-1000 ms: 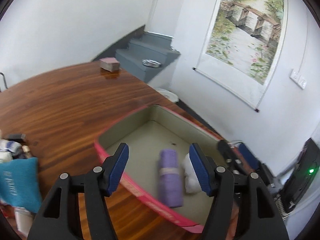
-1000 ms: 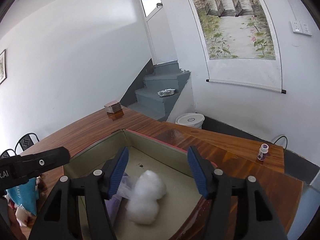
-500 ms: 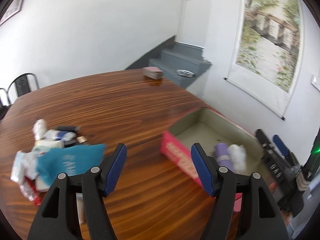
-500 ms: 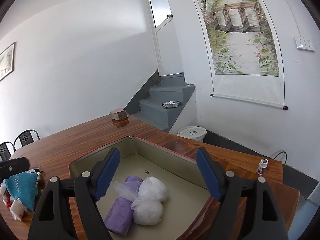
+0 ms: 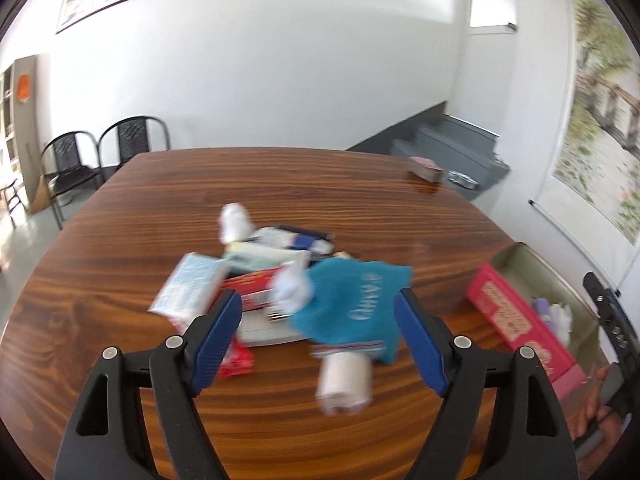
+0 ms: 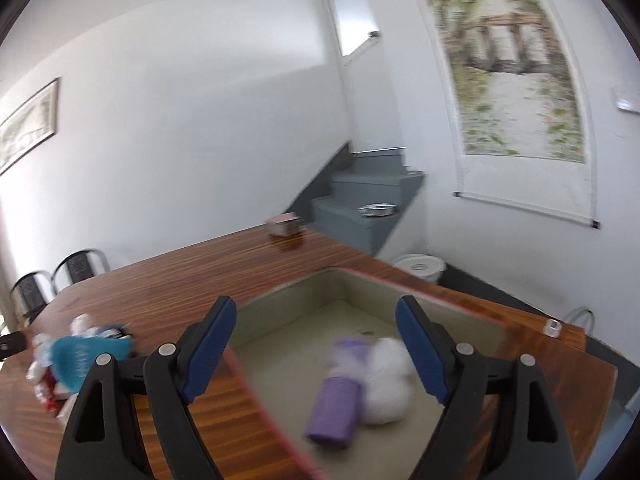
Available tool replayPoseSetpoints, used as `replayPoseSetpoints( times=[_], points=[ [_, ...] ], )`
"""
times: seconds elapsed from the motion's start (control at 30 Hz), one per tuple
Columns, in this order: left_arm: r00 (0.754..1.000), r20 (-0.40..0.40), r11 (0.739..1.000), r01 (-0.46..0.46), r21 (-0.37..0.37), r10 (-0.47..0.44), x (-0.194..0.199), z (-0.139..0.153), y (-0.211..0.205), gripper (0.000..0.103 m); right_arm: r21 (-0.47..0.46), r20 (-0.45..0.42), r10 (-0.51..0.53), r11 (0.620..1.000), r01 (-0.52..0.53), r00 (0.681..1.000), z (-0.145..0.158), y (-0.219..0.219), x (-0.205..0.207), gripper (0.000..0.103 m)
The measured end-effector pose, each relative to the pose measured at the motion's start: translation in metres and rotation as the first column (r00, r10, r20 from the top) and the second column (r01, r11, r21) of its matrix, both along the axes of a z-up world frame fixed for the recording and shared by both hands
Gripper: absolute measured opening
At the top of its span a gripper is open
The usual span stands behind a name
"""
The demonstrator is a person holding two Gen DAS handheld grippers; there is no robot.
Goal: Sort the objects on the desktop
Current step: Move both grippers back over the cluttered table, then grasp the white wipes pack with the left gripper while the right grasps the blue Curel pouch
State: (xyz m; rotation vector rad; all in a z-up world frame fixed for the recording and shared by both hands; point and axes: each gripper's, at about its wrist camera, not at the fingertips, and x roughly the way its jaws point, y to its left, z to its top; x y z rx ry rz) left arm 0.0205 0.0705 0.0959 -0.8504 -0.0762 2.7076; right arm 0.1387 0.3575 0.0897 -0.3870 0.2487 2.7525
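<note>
A heap of small items lies on the wooden table (image 5: 280, 196): a teal cloth pouch (image 5: 352, 304), a white roll (image 5: 344, 380), a light blue tissue pack (image 5: 188, 288), red packets and tubes. My left gripper (image 5: 318, 336) is open and empty, just in front of the heap. The pink box (image 6: 448, 300) holds a purple roll (image 6: 336, 408) and a white fluffy bag (image 6: 388, 380). My right gripper (image 6: 316, 348) is open and empty above the box's near edge. The heap also shows in the right wrist view (image 6: 76, 356) at far left.
A small pink-topped box (image 5: 426, 170) sits at the table's far edge. Two black chairs (image 5: 104, 152) stand beyond the table. A small bottle (image 6: 552, 326) stands on the table right of the pink box. Grey stairs (image 6: 372, 196) rise behind.
My left gripper has swung left from over the pink box to face the heap. My right gripper has pulled back a little and turned left; both stay open.
</note>
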Motion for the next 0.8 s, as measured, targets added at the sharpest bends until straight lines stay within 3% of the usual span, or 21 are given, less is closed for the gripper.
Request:
replayPoseSetpoints(
  times=[0.07,0.17,0.3,0.43,0.57,0.7,0.8],
  points=[
    [0.999,0.007,0.999,-0.037,0.001,0.037,-0.005,-0.006,-0.019,0.081,0.007,0.017,0.1,0.995,-0.1,0.995,0.004,-0.02,-0.009,0.088],
    [0.994,0.021,0.994,-0.105,0.001,0.105,-0.013,-0.015,-0.047,0.081,0.006,0.067,0.282,0.959,-0.283,0.957,0.002,-0.053,-0.027,0.092],
    [0.978,0.058,0.978,-0.204,0.032,0.202,-0.03,-0.026,-0.085,0.081,-0.016,0.166,0.489,0.87,-0.493,0.856,-0.012,-0.092,-0.059,0.096],
    [0.971,0.078,0.973,-0.228,0.045,0.224,-0.047,-0.03,-0.102,0.082,0.012,0.224,0.584,0.799,-0.601,0.781,-0.021,-0.123,-0.078,0.097],
    [0.984,0.091,0.987,-0.154,0.035,0.15,-0.068,-0.035,-0.101,0.082,0.042,0.203,0.621,0.767,-0.641,0.757,-0.01,-0.134,-0.093,0.097],
    [0.989,0.096,0.991,-0.117,0.059,0.111,-0.091,-0.04,-0.1,0.082,0.014,0.166,0.64,0.76,-0.65,0.751,-0.008,-0.134,-0.099,0.099],
    [0.99,0.122,0.994,-0.08,0.068,0.071,-0.104,-0.047,-0.095,0.081,0.004,0.194,0.637,0.76,-0.65,0.746,-0.018,-0.133,-0.103,0.099]
  ],
)
